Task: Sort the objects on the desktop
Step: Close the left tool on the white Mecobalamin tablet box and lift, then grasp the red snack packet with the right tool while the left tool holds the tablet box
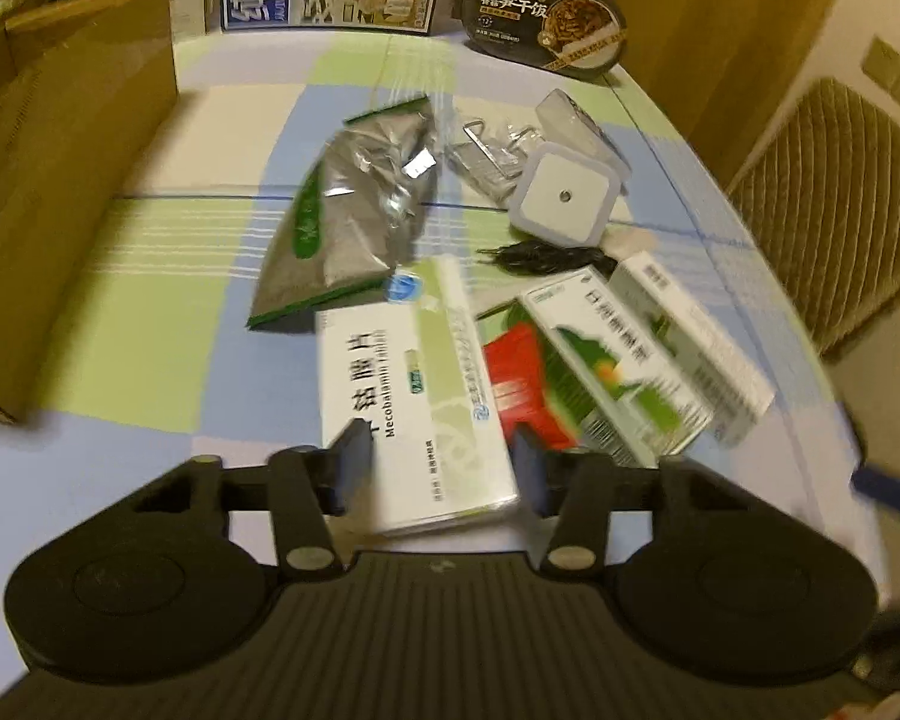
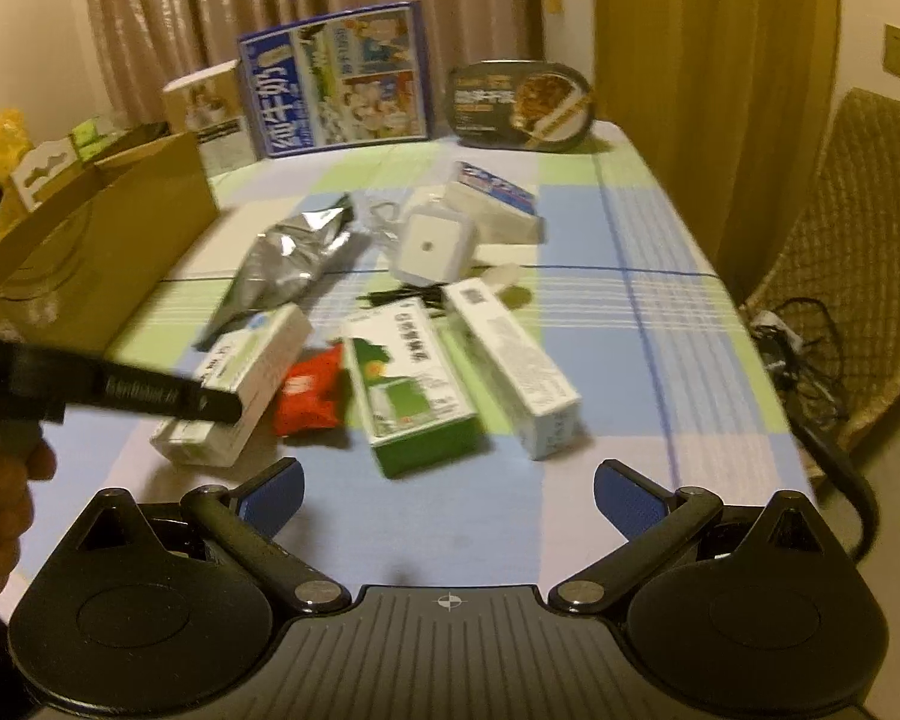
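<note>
Left gripper [image 1: 444, 468] was clamped on the near end of the white Mecobalamin box [image 1: 417, 396], blue pads [image 1: 354, 468] against both long sides; the box lay flat on the checked cloth [image 1: 150, 324], at the near-left edge of the clutter. Right gripper [image 2: 447, 495] was wide open, empty, hovering short of the green box [image 2: 414, 396]. Grip sat at the box's end, so I'd expect it to droop or twist on lift: raise straight up, slowly, and keep it level. The red packet [image 1: 525, 387] was touching the box's right side and the foil bag [image 1: 345, 216] lay just beyond its far end, so clear both before swinging. The cardboard box [image 1: 60, 180] on the left looked like the likely drop spot, though I couldn't confirm that. The frame was blurred, so pad contact was hard to judge exactly.
</note>
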`<state>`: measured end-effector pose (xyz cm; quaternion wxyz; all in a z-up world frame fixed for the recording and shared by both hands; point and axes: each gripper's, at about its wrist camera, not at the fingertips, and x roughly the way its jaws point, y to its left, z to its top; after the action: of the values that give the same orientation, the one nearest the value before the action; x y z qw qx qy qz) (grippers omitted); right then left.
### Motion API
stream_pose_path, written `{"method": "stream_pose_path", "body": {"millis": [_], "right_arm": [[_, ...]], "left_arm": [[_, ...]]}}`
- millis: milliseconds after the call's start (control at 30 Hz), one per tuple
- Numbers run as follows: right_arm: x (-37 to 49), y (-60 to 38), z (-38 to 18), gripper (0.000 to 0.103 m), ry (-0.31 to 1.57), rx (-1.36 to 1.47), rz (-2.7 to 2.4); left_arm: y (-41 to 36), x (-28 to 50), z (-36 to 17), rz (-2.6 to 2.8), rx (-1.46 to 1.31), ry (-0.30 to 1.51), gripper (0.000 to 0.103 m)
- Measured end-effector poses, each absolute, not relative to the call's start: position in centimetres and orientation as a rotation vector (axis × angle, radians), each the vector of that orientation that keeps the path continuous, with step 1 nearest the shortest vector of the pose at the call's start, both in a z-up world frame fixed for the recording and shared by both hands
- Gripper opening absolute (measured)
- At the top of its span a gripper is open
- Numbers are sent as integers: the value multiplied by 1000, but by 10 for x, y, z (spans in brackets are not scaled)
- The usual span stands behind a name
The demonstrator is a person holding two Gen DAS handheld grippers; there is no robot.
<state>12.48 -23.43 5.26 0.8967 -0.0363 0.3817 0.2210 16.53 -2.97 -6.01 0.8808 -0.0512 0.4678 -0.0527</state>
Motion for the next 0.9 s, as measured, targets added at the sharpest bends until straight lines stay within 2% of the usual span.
{"method": "stream_pose_path", "body": {"millis": [100, 233, 300, 333, 367, 567, 600, 667, 900], "right_arm": [[121, -222, 51, 100, 784, -87, 495], [119, -202, 48, 94, 775, -107, 550], [120, -194, 45, 91, 772, -124, 573], [122, -191, 43, 89, 773, -131, 580], [124, -187, 42, 88, 774, -138, 586], [135, -174, 34, 79, 783, -136, 621], [137, -172, 33, 78, 786, -135, 625], [142, -169, 29, 75, 799, -127, 630], [163, -162, 19, 71, 840, -76, 657]], "left_arm": [[-17, 151, -59, -112, -38, 964, 32], [1, 140, -63, -111, 16, 968, 31], [10, 138, -64, -127, 14, 953, 35], [14, 138, -64, -131, 23, 945, 45], [16, 137, -64, -136, 31, 938, 50], [21, 150, -61, -244, 96, 901, 53], [20, 153, -62, -278, 102, 903, 55], [17, 157, -65, -331, 130, 903, 65], [16, 157, -76, -366, 210, 907, 65]]}}
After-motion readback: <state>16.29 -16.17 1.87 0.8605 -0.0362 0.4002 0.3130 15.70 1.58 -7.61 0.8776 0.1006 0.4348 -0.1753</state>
